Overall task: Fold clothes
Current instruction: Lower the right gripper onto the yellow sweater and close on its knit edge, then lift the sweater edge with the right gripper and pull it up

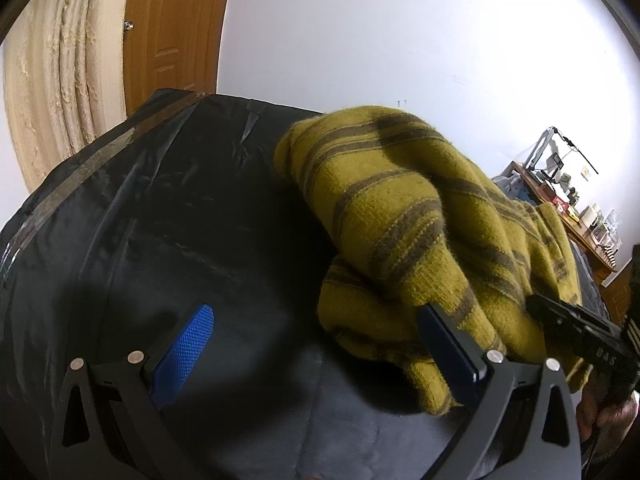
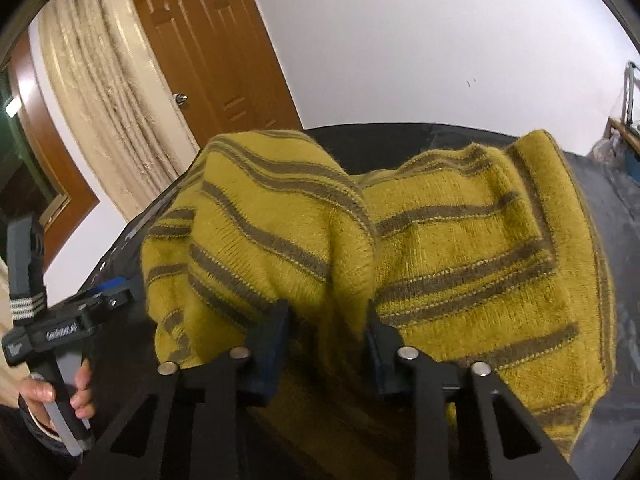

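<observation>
A mustard-yellow knit sweater with brown stripes (image 1: pixel 416 216) lies bunched on a black shiny cover (image 1: pixel 168 216). My left gripper (image 1: pixel 316 312) is open wide with its blue pads (image 1: pixel 188 348) showing. Its right finger rests against the sweater's near-left edge and nothing is clamped between the fingers. In the right wrist view my right gripper (image 2: pixel 326 320) has a raised fold of the sweater (image 2: pixel 280 220) squeezed between its pads. The right gripper (image 1: pixel 560 320) also shows at the far right of the left wrist view. A hand holds the left gripper (image 2: pixel 108 296) at the left of the right wrist view.
The black cover (image 2: pixel 612 216) runs back to a white wall (image 1: pixel 400 32). A brown door (image 2: pixel 208 40) and a cream curtain (image 2: pixel 104 92) stand behind on the left. A cluttered wooden desk (image 1: pixel 576 216) sits far right.
</observation>
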Available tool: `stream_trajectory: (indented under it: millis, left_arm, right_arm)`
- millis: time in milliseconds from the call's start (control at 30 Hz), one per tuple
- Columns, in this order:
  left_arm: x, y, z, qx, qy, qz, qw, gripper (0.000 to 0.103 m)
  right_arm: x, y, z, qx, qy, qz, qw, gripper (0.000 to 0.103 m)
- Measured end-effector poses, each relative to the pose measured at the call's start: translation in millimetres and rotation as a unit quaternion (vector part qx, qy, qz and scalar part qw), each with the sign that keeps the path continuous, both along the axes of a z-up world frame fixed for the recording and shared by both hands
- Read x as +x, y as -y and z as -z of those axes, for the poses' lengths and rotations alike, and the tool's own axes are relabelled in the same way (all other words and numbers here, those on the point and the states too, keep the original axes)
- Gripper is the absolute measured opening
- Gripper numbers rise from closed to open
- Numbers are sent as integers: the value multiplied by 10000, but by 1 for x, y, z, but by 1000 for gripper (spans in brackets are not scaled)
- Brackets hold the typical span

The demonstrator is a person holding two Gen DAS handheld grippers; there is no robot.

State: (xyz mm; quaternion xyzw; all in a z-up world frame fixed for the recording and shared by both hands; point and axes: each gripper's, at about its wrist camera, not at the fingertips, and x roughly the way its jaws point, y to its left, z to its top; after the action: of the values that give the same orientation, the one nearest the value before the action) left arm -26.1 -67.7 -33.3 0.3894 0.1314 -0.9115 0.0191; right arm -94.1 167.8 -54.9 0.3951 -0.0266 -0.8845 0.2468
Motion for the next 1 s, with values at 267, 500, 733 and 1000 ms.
stream_trajectory:
  millis: [267,500,733,1000]
  left_arm:
    - [1,4,0,41,1,-149,9999,103]
    - [1,7,1,49,-2,-208,9998,103]
    - [0,7,2,26,-22,-169,9999,103]
    - [-2,6,3,23,-21,-137,9999,103]
  right_arm:
    - [38,8,-7,236,-339,-384,9984,22]
    - [74,16,-5,475,-348,-808,9950,22]
    - [101,25,13,258,-90,-1052,9941,22]
    - [119,19,13,414,-62,-1028,9938,22]
